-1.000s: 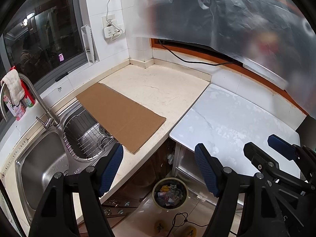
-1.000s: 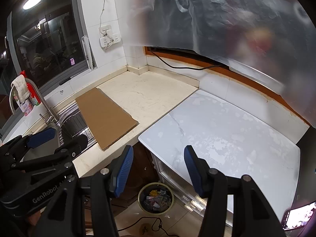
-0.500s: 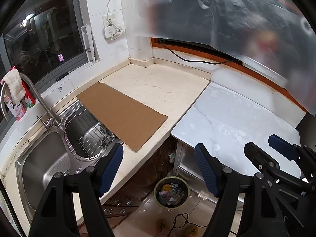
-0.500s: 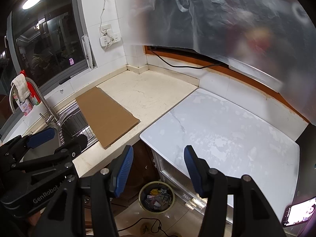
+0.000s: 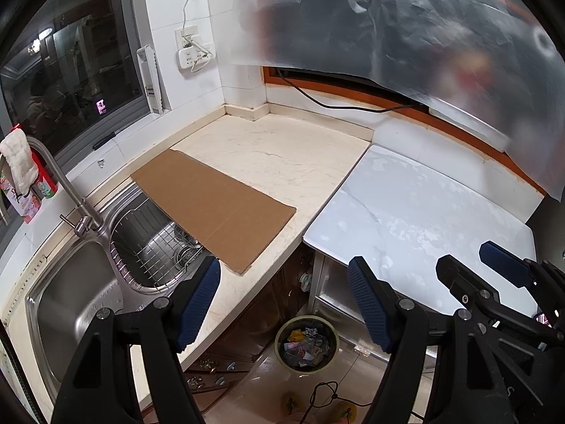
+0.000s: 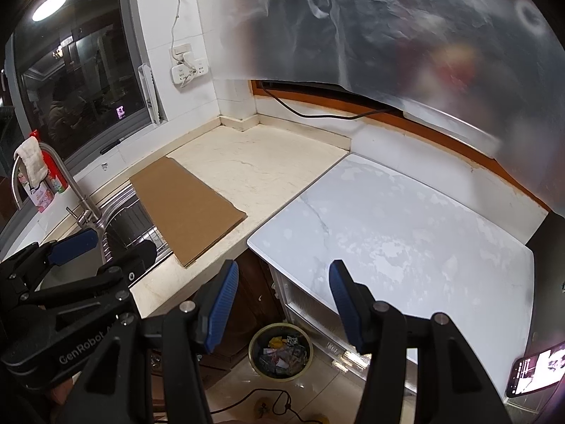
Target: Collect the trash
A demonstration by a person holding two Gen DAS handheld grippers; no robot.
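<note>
**Both grippers held empty above a kitchen corner, trash bin on the floor below**

The left gripper (image 5: 284,304) hangs over the edge of the tabletop (image 5: 282,152) with its blue-padded fingers (image 5: 199,300) spread wide and released; nothing lies between them. The right gripper (image 6: 280,304) is also released, its fingers (image 6: 220,305) standing apart with only air in the gap. Each gripper shows in the other's view: the right one at about 4 o'clock in the left wrist view, the left one at about 8 o'clock in the right wrist view.

The trash bin (image 5: 306,344), round with a pale green rim, stands on the floor at about 6 o'clock in both views, in the gap below the tabletop's edge and just beside a white cabinet front. It holds mixed scraps of wrappers and paper. A dark cable (image 5: 326,394) loops on the floor tiles near it.

On the beige tabletop lies a flat sheet of cardboard (image 5: 212,208), at about 9 o'clock from the centre of the left view; one end overhangs the steel sink (image 5: 67,304), above a wire rack (image 5: 155,251) set in the basin. To the right, at about 3 o'clock, a white marble-patterned slab (image 5: 416,219) butts against the beige surface. A faucet (image 5: 56,176) with a cloth draped over it rises at the sink's far side. A phone (image 6: 536,371) with a lit screen shows at the right view's lower right edge.
</note>
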